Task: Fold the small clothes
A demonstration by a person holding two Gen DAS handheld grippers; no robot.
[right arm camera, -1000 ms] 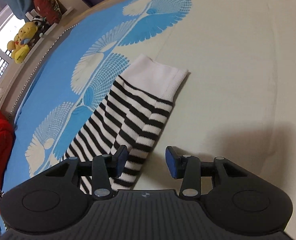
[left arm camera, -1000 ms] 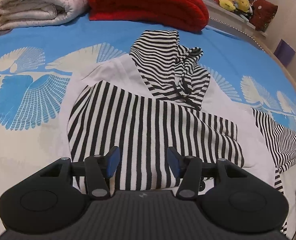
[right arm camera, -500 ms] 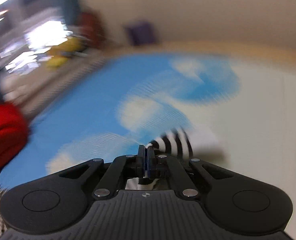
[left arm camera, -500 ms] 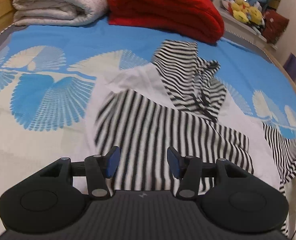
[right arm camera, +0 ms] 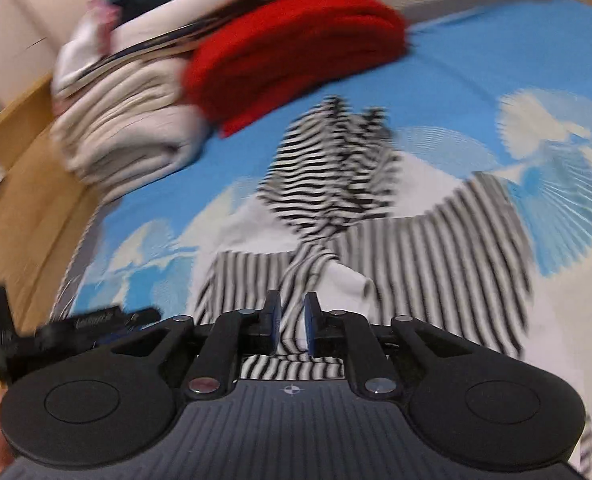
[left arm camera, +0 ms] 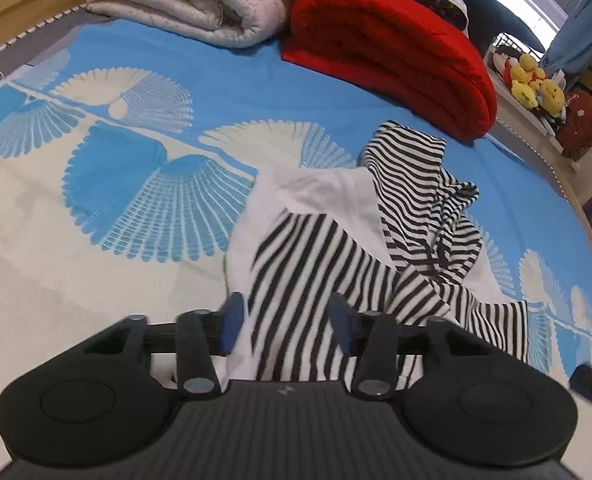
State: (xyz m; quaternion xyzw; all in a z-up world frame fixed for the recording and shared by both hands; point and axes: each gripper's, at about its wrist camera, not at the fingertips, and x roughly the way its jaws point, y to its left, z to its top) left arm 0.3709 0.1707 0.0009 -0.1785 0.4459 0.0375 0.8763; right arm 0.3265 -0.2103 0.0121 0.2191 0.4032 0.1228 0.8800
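On the bed (left arm camera: 96, 264) the striped hoodie (left arm camera: 315, 264) lies partly folded, one sleeve (right arm camera: 307, 276) laid over its body: the right tool (right arm camera: 292, 322) is opening around that sleeve, the left tool (left arm camera: 284, 318) closing, half open, above the hem, so most folds remain.

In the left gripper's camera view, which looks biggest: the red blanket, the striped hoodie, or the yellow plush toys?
1. Striped hoodie, though it lies nearest the camera, so its lead over the blanket is unsure.
2. Red blanket.
3. Yellow plush toys, far off.
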